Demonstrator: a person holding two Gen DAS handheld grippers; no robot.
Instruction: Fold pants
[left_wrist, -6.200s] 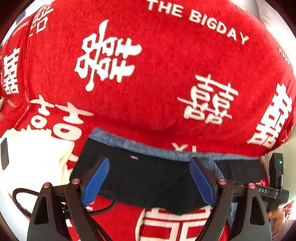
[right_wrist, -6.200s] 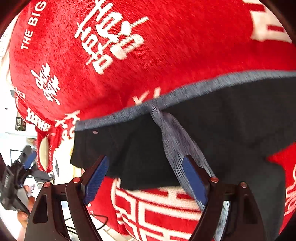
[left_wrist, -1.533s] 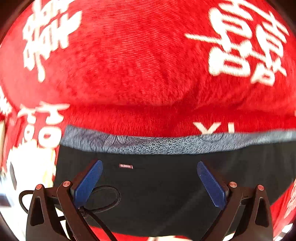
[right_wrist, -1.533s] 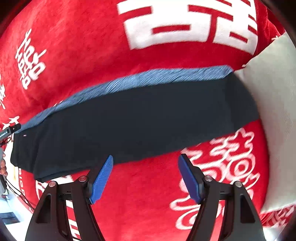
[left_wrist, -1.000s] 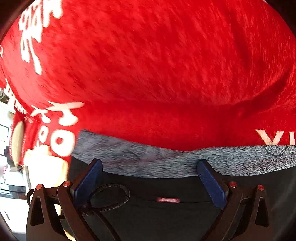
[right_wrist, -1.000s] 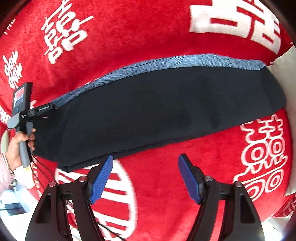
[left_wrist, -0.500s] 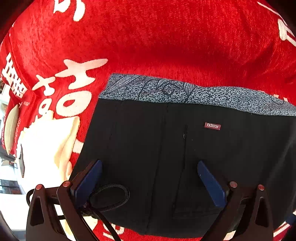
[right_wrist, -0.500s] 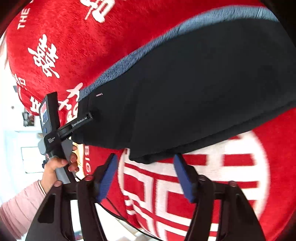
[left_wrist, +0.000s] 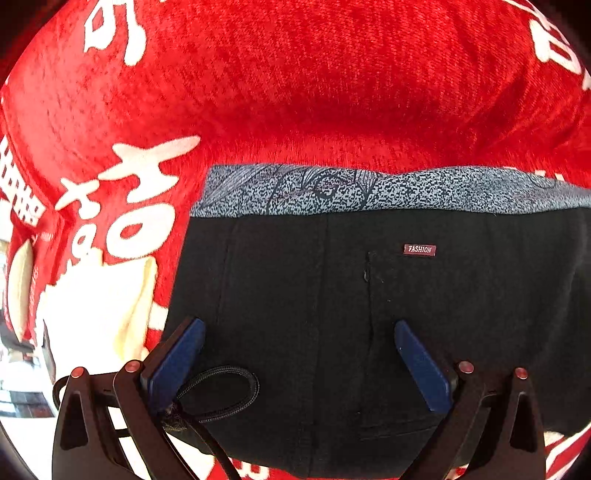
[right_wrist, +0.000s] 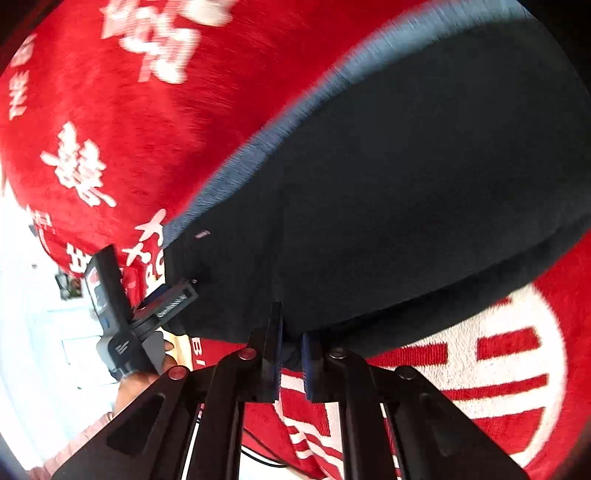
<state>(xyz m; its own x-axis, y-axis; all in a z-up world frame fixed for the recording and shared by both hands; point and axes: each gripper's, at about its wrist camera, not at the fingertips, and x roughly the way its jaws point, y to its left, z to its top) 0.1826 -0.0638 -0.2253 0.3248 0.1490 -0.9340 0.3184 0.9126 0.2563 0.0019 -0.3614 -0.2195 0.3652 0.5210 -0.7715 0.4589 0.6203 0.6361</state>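
Black pants (left_wrist: 369, 295) lie under the spread left tool (left_wrist: 299, 354); right tool (right_wrist: 291, 360) pinches their near edge.

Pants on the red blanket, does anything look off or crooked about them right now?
Nothing stands out. The pants lie flat and smooth on the blanket, with the grey waistband running straight. The right gripper is pinching their near edge, and the left gripper is open over them.

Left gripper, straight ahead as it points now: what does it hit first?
The pants. The left gripper is open with black fabric filling the gap between its jaws; the grey waistband and red blanket lie beyond. Depth is unclear.
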